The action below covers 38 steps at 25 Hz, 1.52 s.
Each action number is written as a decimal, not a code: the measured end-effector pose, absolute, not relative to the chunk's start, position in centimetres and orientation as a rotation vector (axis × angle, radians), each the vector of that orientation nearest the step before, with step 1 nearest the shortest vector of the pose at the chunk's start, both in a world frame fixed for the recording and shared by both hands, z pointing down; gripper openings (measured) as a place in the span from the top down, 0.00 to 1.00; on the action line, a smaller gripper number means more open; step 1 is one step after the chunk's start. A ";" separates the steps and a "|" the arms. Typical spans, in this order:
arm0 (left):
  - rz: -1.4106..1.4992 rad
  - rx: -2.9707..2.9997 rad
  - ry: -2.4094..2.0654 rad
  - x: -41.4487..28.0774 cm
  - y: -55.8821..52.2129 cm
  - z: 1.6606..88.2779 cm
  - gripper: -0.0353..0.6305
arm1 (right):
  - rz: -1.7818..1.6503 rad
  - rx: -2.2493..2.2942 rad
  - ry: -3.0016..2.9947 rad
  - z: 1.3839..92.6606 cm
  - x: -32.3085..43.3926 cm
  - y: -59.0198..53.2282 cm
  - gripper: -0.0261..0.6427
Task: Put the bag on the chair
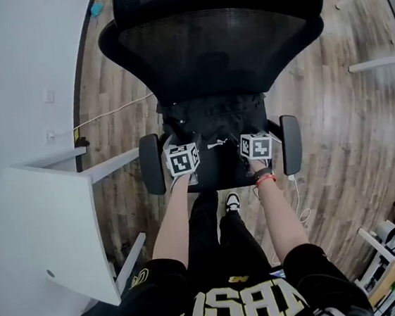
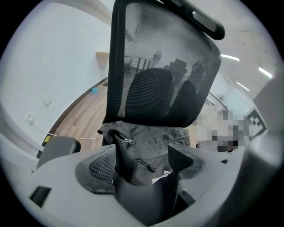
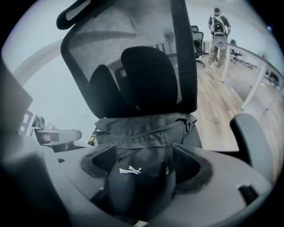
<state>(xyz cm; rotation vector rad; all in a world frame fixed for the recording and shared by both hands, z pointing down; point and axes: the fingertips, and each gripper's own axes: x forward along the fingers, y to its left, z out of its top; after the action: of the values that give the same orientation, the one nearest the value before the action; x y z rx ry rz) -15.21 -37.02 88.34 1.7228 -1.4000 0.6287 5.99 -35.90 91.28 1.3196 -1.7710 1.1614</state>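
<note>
Black fabric bag (image 1: 213, 127) with white logo, slumped on chair (image 1: 219, 38) seat, leaning against mesh backrest

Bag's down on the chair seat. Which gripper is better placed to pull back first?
Probably right. Both stand open round the black bag on the office chair, but the right gripper has mostly smooth fabric between its jaws, while the left gripper has a zipper pull there that might snag.

Bright, even indoor light; fisheye warp at edges; foregrnd soft.
</note>
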 end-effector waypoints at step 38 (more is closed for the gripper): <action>0.041 2.358 -1.927 -10.0 -24.1 43.9 0.64 | 0.201 1.786 -2.428 45.5 10.7 -26.3 0.86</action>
<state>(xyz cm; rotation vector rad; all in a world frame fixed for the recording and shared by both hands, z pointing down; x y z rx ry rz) -9.98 -24.14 43.85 2.3582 -1.9269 0.0413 10.73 -26.25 45.50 1.7856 -2.4276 0.2011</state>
